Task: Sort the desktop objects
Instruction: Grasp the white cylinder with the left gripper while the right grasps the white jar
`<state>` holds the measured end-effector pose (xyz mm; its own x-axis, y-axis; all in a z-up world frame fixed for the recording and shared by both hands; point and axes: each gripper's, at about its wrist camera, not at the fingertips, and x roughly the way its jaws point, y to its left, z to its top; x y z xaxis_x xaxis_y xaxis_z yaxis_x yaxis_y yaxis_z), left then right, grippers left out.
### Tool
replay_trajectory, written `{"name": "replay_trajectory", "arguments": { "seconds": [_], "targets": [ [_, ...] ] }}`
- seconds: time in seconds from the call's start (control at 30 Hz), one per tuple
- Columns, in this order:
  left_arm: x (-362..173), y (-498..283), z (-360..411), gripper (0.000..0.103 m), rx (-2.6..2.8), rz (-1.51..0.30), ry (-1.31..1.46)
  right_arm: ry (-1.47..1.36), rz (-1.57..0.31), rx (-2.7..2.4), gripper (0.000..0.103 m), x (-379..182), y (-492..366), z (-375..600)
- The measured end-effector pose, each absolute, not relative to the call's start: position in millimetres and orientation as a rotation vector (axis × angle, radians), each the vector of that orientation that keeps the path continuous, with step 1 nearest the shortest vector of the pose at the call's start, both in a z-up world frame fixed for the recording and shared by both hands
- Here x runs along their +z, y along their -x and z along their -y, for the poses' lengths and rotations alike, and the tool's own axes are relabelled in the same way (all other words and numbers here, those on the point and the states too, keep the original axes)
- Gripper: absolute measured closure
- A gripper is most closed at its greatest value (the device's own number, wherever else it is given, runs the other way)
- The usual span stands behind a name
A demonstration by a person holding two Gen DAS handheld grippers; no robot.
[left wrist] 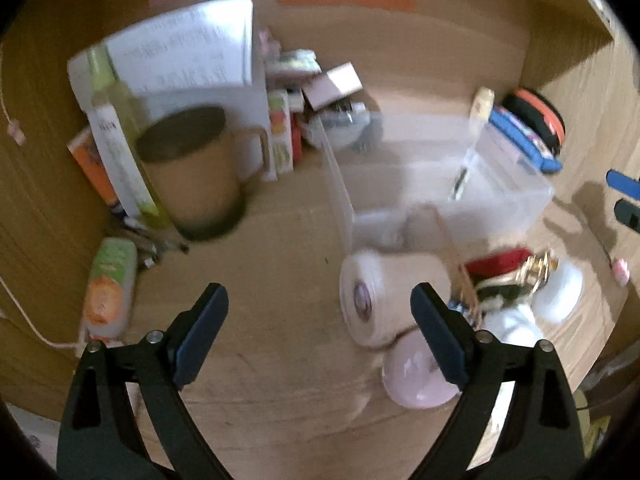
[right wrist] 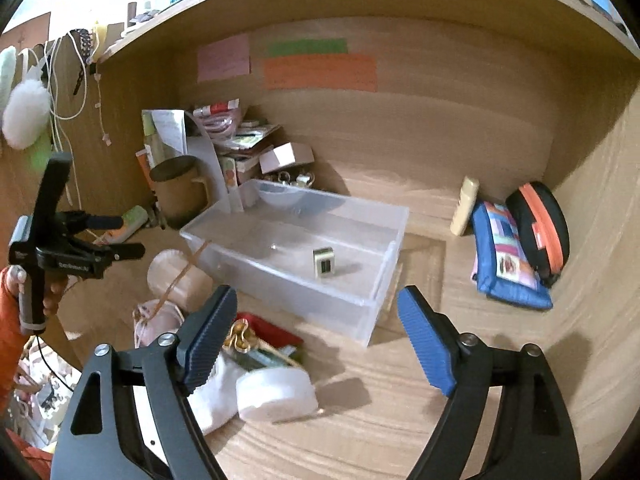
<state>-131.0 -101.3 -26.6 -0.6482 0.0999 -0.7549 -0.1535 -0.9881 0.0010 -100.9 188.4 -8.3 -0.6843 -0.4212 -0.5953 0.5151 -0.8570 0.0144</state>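
Note:
My left gripper (left wrist: 318, 300) is open over bare desk, with nothing between its fingers. A paper roll (left wrist: 384, 292) lies just right of it, beside a pink round lid (left wrist: 416, 376). My right gripper (right wrist: 316, 296) is open and empty in front of a clear plastic bin (right wrist: 304, 300). A small green-and-white block (right wrist: 323, 263) sits inside that bin. In the right wrist view the left gripper (right wrist: 124, 236) shows at the far left, held by a hand. Below the right fingers lie a white round tub (right wrist: 276, 394) and a red item (right wrist: 272, 330).
A brown mug (left wrist: 192, 172), a green bottle (left wrist: 116, 128), papers and small boxes crowd the back left corner. A blue pouch (right wrist: 504, 256) and a black-and-orange case (right wrist: 540, 228) lean at the right wall. Wooden walls close the desk on three sides.

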Motion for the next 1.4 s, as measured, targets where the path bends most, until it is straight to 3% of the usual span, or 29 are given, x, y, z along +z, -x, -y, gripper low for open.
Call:
{"name": "replay_trajectory", "arguments": {
  "seconds": [0.77, 1.2, 1.3, 1.4],
  "targets": [
    [-66, 152, 58, 0.01, 2.573, -0.156, 1.316, -0.971, -0.259, -2.414, 0.023, -68, 83, -193],
    [-81, 168, 62, 0.01, 2.59, -0.058, 1.355, -1.045, -0.242, -2.327, 0.023, -99, 94, -167],
    [-81, 169, 62, 0.01, 2.609, -0.042, 1.34, -1.067, -0.22, -2.317, 0.025, -104, 99, -165],
    [-80, 170, 62, 0.012, 2.637, -0.018, 1.326, -1.086, -0.188, -2.302, 0.037, -107, 101, -165]
  ]
}}
